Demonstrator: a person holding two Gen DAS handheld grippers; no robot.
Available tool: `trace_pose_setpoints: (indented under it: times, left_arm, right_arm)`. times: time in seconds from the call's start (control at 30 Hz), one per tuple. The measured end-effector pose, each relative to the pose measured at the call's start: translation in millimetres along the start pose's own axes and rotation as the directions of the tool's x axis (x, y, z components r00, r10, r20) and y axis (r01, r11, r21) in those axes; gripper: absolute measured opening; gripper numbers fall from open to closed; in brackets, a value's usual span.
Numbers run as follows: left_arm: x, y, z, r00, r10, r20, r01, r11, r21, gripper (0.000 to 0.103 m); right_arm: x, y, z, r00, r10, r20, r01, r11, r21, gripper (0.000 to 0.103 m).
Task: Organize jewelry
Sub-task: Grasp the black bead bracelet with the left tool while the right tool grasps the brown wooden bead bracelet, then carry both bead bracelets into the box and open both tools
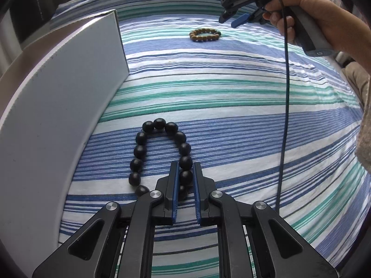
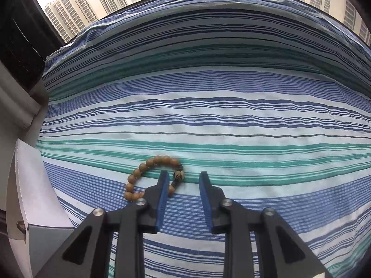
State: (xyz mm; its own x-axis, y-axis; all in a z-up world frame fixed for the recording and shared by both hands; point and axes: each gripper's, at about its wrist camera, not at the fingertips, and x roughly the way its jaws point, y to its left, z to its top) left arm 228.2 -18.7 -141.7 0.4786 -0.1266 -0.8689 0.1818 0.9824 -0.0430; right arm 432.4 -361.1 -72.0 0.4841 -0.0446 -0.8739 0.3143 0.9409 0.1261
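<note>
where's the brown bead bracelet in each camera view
Left wrist view: the brown bead bracelet lies far off near the top centre, on the striped sheet, below the right gripper.
Right wrist view: the bracelet is low and left of centre, with the left finger covering part of it.
Shared landmark: the white box, at the left edge in both views.

A woven cotton-like striped sheet [image 1: 231, 97] is lying matt and faintly ribbed under a glossy black bead bracelet [image 1: 160, 155], a duller wooden-looking brown bead bracelet [image 2: 148, 176], and a smooth matt white cardboard box [image 1: 58, 120].
</note>
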Motion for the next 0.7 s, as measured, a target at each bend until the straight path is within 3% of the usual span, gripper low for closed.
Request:
trace_pose_setpoints:
  times: [0.27, 0.3, 0.33, 0.43, 0.57, 0.7]
  left_arm:
    - [-2, 0, -1, 1.000, 0.001, 0.008, -0.001, 1.000, 0.005, 0.010]
    - [-2, 0, -2, 1.000, 0.002, 0.009, -0.002, 1.000, 0.005, 0.010]
    - [-2, 0, -2, 1.000, 0.003, 0.010, -0.003, 1.000, 0.006, 0.010]
    - [-4, 5, -1, 1.000, -0.024, 0.008, 0.025, 0.999, -0.021, 0.009]
    - [-29, 15, 5, 0.998, -0.028, 0.051, 0.031, 0.998, -0.050, 0.009]
    - [-87, 29, 17, 0.988, -0.098, 0.116, 0.111, 0.988, -0.109, 0.009]
  right_arm:
    - [36, 14, 6, 0.997, -0.057, -0.049, 0.055, 0.998, -0.028, 0.027]
    - [37, 18, 6, 0.997, -0.068, -0.037, 0.067, 0.997, -0.039, 0.026]
    - [39, 22, 6, 0.995, -0.090, -0.038, 0.087, 0.994, -0.070, 0.015]
    - [37, 35, 0, 0.986, -0.159, -0.056, 0.149, 0.977, -0.154, 0.013]
    - [-6, 37, -12, 0.992, -0.126, 0.018, 0.127, 0.976, -0.176, 0.013]
    - [-78, 47, -26, 0.991, -0.051, 0.121, 0.077, 0.972, -0.223, 0.013]
